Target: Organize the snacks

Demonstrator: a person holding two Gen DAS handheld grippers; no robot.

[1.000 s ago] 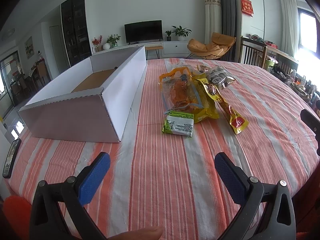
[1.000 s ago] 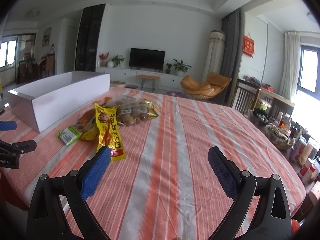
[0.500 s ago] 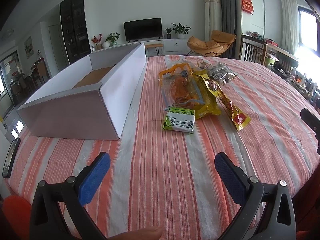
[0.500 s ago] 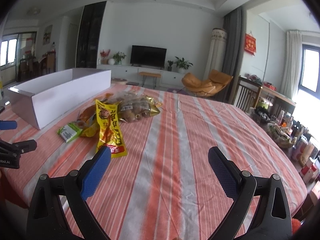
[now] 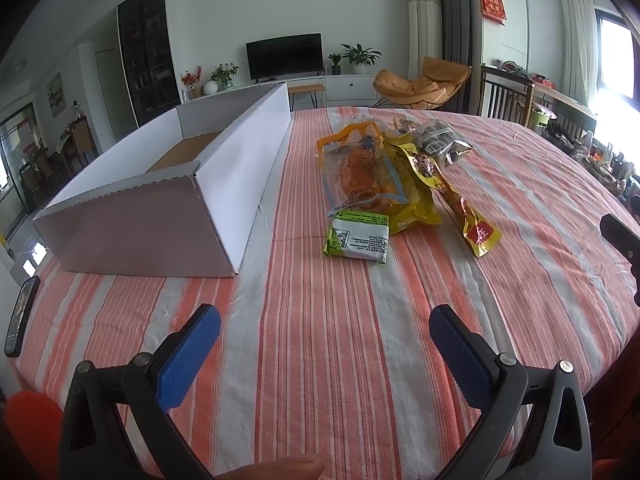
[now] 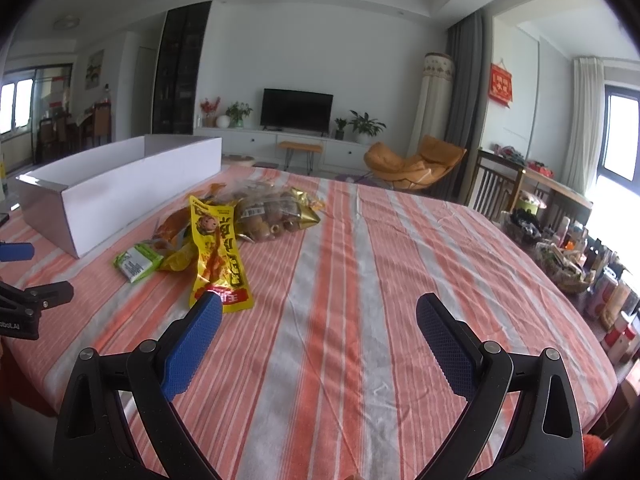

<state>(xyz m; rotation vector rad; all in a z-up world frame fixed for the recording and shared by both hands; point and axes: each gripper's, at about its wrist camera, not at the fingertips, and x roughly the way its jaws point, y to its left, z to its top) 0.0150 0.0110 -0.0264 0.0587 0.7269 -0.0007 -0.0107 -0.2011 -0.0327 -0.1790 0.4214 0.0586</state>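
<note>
A pile of snack packs lies on the striped tablecloth: a small green pack (image 5: 357,237) (image 6: 137,262) nearest, an orange and yellow bag (image 5: 368,168), a long yellow pack (image 5: 460,204) (image 6: 218,256) and a clear bag of brown snacks (image 5: 438,140) (image 6: 268,212). A long open white box (image 5: 172,184) (image 6: 120,188) stands left of the pile. My left gripper (image 5: 324,338) is open and empty, short of the green pack. My right gripper (image 6: 318,326) is open and empty, its left finger beside the long yellow pack's near end.
A dark phone (image 5: 20,316) lies at the table's left edge. Bottles and baskets (image 6: 576,256) crowd a side surface to the right. A wooden chair (image 5: 508,96) stands beyond the far right edge of the table.
Both grippers have moved slightly forward toward the snack pile, which looks a little nearer. Both stay open and empty.
</note>
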